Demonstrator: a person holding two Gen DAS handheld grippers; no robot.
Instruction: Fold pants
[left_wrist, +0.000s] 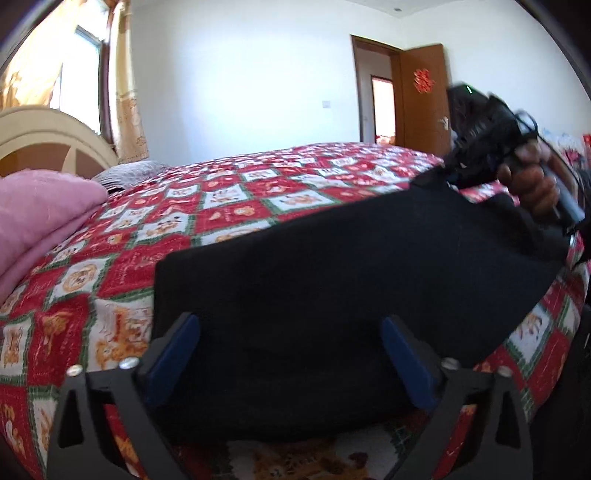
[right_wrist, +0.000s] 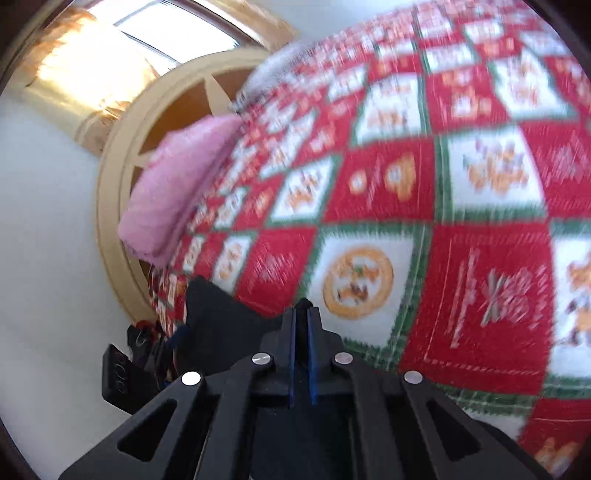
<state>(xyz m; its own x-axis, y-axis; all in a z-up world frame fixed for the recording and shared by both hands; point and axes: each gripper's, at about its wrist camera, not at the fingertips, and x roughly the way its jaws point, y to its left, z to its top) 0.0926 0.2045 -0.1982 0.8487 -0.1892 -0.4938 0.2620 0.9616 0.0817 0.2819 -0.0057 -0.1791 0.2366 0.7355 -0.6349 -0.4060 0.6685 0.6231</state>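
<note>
The black pants (left_wrist: 332, 266) lie as a broad dark panel on the red patterned bedspread (left_wrist: 221, 206). My left gripper (left_wrist: 290, 332) is open, its blue pads on either side of the pants' near edge, with cloth between them. In the left wrist view the right gripper (left_wrist: 480, 147), held in a hand, lifts the pants' far right corner. In the right wrist view my right gripper (right_wrist: 302, 321) is shut on a fold of the black pants (right_wrist: 221, 317), which hang to its left. That view is motion-blurred.
A pink folded blanket (left_wrist: 40, 214) lies at the bed's head by the cream headboard (left_wrist: 51, 136); it also shows in the right wrist view (right_wrist: 173, 192). A curtained window (left_wrist: 81, 74) is behind. A wooden door (left_wrist: 421, 92) stands open at the far right.
</note>
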